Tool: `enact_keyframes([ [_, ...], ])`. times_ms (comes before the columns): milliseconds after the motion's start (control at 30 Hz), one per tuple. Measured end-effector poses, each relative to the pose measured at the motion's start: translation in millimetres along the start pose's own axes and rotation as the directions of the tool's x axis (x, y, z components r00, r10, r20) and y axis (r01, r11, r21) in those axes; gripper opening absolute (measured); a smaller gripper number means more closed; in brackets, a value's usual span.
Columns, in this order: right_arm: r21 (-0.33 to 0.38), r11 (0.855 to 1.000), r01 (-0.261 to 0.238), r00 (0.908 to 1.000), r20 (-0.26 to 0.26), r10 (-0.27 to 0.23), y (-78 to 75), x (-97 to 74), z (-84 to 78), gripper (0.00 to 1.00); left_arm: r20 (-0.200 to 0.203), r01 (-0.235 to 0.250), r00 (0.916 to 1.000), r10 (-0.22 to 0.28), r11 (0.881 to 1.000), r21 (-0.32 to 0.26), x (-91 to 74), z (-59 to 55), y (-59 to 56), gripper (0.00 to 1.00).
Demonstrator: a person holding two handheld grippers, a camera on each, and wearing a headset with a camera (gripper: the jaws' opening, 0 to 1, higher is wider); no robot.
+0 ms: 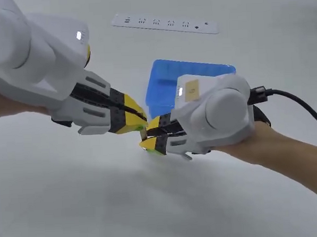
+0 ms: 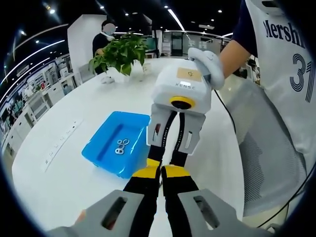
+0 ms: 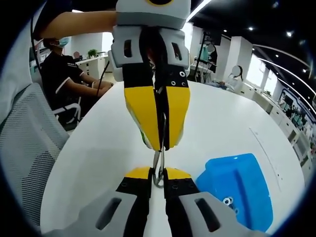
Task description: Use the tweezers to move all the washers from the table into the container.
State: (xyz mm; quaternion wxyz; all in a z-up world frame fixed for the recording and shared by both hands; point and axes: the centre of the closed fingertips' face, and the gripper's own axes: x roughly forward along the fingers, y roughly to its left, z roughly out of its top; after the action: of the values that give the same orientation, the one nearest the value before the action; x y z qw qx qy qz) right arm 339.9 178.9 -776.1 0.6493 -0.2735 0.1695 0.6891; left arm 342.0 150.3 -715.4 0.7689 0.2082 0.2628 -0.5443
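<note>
Meeting tip to tip above desk: left hand-held gripper and right hand-held gripper, both clamped tight on tweezers. Washers lie inside blue container, toward desk edge carrying power strip.

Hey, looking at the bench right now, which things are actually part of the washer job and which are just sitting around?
Part of the job:
blue container
washers, lying inside it
tweezers, held between the left gripper and the right gripper

Just lying about:
power strip on the table
potted plant further back
</note>
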Motion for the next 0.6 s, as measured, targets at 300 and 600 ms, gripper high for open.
enact_keyframes([
  [300, 0.015, 0.999, 0.028, 0.999, 0.035, -0.029, -0.4, -17.4, 12.9, 0.1, 0.019, -0.006, 0.9998, 0.005, 0.999, 0.035, -8.9, 19.2, -2.7, 0.06],
  [600, -0.021, 0.997, 0.075, 0.996, 0.051, -0.074, -4.7, -42.6, 28.9, 0.1, 0.042, -0.01, 0.9991, 0.007, 0.997, 0.071, -21.2, 45.2, -6.2, 0.06],
])
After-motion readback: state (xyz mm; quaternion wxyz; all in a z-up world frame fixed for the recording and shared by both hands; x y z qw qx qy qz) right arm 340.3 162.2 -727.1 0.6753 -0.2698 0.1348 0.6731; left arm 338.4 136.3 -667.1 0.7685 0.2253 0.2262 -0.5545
